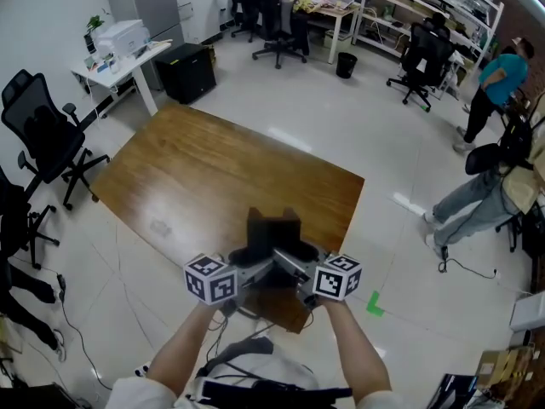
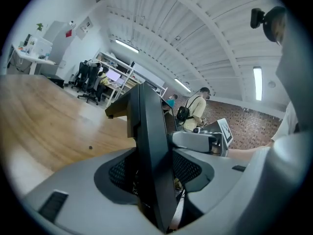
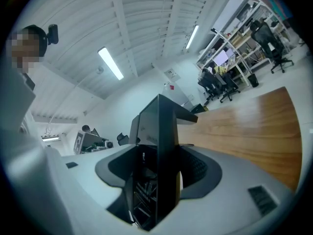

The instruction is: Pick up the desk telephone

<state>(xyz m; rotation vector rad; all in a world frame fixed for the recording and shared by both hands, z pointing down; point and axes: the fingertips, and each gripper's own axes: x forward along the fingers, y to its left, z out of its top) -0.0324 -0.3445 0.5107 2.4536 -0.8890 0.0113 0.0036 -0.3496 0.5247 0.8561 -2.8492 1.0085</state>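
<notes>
The black phone point(image 1: 274, 228) sat low in the centre of the head view, over the near end of the wooden worktop point(image 1: 196, 177) and caught between two tools. The left hand-held gripper point(image 1: 247, 262) came in from the lower left and the right hand-held gripper point(image 1: 302, 262) from the lower right, their marker cubes just outside the phone on either side and bare forearms running down to the bottom edge. In the left gripper view the phone point(image 2: 151, 146) stood as a dark slab up the middle of the frame, with grey jaws flanking it and the meshed pads point(image 2: 188, 168) closed against its sides, so this gripper held the phone at a fairly wide spread. The worktop point(image 2: 44, 111) lay across the left of that frame, and the phone's far end looked clear of the wood. The right gripper view showed the same: the phone point(image 3: 161, 151) upright between the jaws, pads point(image 3: 195, 168) against it, gripped at a similar width, with the worktop point(image 3: 249, 126) spreading across the right of the frame. Around the worktop in the head view, a black office chair point(image 1: 43, 135) stood at the left edge, a printer point(image 1: 119, 37) sat on a white desk at the upper left with a black cabinet point(image 1: 189, 71) just beside it, and a person in a teal top point(image 1: 498, 79) stood at the upper right. A green mark point(image 1: 375, 303) lay on the pale floor to the right of the grippers.
</notes>
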